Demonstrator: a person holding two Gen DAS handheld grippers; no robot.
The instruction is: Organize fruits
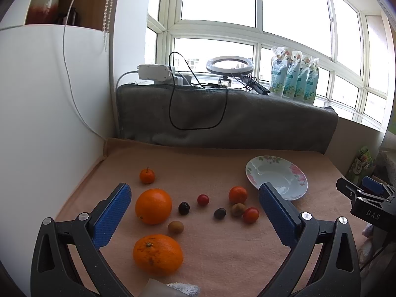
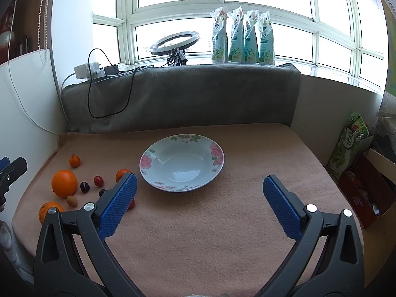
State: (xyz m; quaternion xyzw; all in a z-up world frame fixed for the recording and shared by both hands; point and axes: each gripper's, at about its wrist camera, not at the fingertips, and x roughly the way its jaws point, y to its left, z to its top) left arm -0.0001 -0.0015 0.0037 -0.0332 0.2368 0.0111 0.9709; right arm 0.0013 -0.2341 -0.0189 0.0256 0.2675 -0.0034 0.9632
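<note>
Several fruits lie loose on the peach cloth: a large orange point(image 1: 153, 206), a big mandarin point(image 1: 158, 254), a small tangerine point(image 1: 147, 175), another tangerine point(image 1: 237, 194), two cherry tomatoes point(image 1: 203, 199) point(image 1: 251, 215), two dark grapes point(image 1: 184, 208) point(image 1: 219, 213) and two brownish longans point(image 1: 175, 227) point(image 1: 238, 209). An empty floral plate point(image 2: 148, 159) sits mid-table, to the right of the fruits. My left gripper point(image 1: 195, 193) hovers open above the fruit cluster. My right gripper point(image 2: 199, 185) is open just before the plate, holding nothing. Its left finger hides part of a tomato.
A grey blanket point(image 2: 188, 94) covers the backrest behind the table. On the sill stand a ring light point(image 2: 174, 42), chargers with cables and several green pouches point(image 2: 243, 39). A white board point(image 1: 44, 113) walls the left side. Boxes point(image 2: 363, 185) sit off the right edge.
</note>
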